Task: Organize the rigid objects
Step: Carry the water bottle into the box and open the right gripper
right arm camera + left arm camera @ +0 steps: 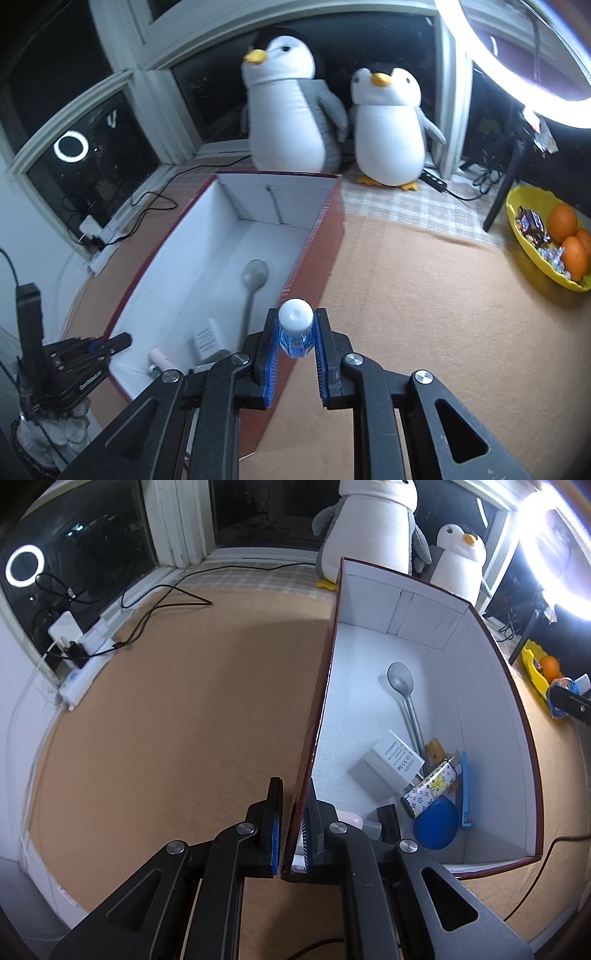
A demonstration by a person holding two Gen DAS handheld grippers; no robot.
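A red box with a white inside [491,716] stands on the tan table; it also shows in the right wrist view [325,236]. In it lie a grey spoon [400,681], a white charger [395,762], a patterned tube [432,788], a blue round lid [436,827] and a blue clip [465,790]. My left gripper [293,801] is shut on the box's left wall near its front corner. My right gripper [295,325] is shut on a small blue bottle with a white cap [295,325], held above the box's right wall.
Two plush penguins [291,110] stand behind the box by the window. A yellow bowl of oranges and sweets [546,236] sits at the right. A power strip with cables [81,653] lies at the left edge. A ring light [517,48] glares at the top right.
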